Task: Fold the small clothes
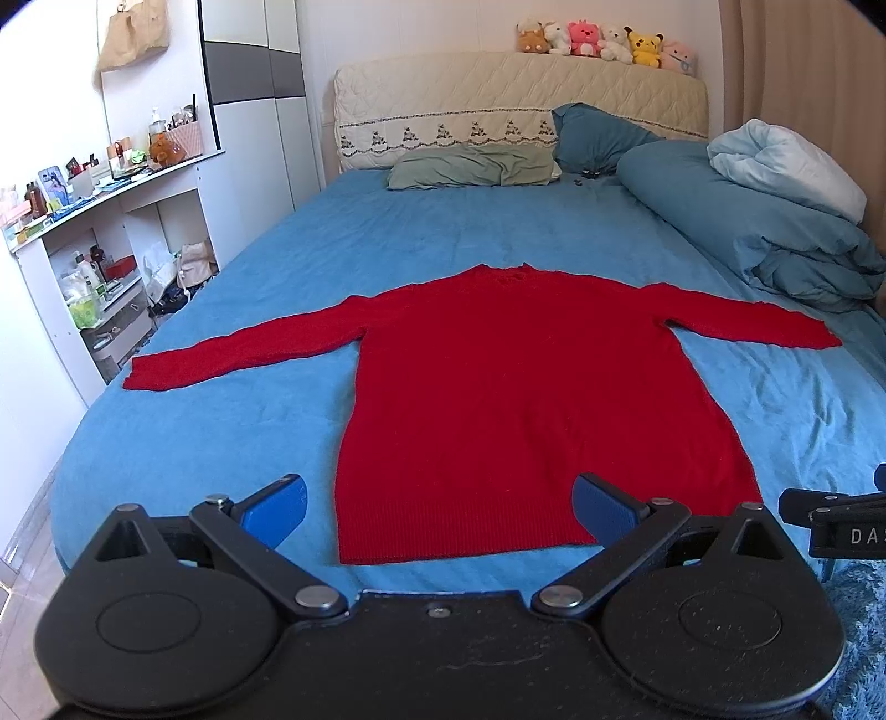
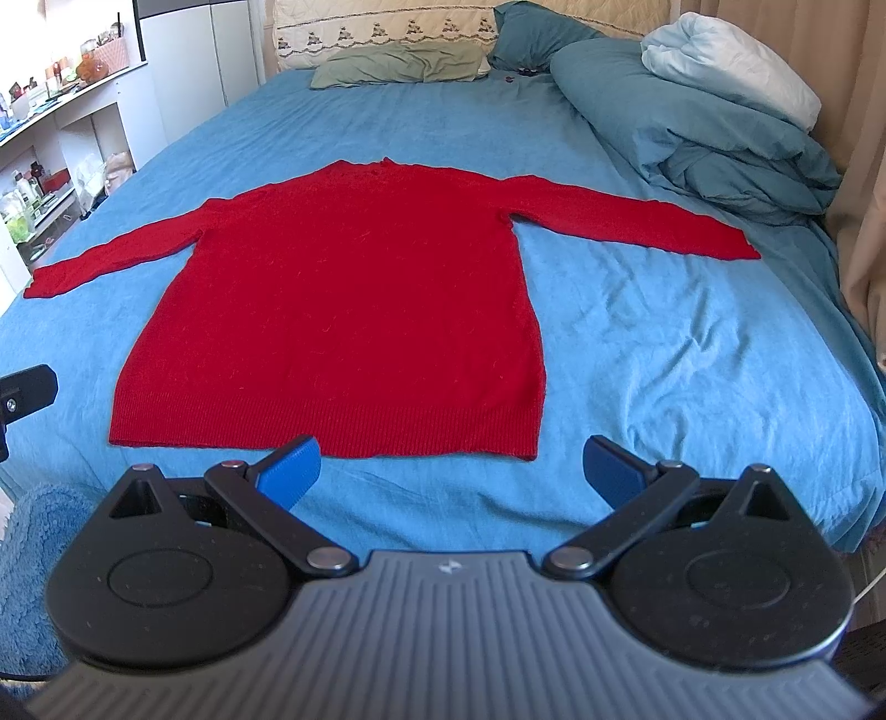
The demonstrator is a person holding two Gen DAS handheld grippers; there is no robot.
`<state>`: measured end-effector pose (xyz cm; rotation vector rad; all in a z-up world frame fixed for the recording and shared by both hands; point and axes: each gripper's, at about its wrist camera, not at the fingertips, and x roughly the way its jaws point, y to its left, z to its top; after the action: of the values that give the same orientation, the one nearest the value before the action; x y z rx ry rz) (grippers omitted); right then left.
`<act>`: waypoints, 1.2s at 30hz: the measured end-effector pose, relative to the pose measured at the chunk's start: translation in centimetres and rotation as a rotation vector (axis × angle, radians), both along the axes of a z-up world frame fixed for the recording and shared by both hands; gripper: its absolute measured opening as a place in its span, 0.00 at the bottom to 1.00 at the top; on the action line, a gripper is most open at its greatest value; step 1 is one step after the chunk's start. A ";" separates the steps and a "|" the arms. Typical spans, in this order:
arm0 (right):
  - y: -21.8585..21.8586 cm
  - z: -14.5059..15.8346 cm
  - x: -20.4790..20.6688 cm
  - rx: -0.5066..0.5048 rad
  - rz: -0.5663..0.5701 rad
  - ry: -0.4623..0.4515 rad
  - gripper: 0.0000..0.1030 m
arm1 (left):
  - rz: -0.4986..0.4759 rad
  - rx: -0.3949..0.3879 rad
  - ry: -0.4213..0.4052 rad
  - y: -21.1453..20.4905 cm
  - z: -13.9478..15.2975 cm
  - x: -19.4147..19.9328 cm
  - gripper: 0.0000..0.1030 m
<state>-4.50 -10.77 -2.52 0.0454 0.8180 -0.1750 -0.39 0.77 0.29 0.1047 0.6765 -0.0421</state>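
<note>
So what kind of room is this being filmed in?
Most likely a home bedroom: a bed with pillows, stuffed toys lined along the headboard, and a red sweater spread flat on the blue sheet.

A sweater (image 1: 498,387) is lying flat on the bed (image 1: 277,249), sleeves spreading sideways; pillows (image 1: 470,166) are resting behind it, a duvet (image 1: 775,221) lying at the right.
</note>
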 end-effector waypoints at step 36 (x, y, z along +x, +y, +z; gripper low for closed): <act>-0.1 0.2 0.0 0.015 -0.004 0.004 1.00 | 0.008 -0.013 -0.004 0.1 0.1 -0.1 1.00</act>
<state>-4.52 -10.89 -2.32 0.0608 0.8235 -0.1727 -0.52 0.88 0.40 0.0895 0.6723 -0.0391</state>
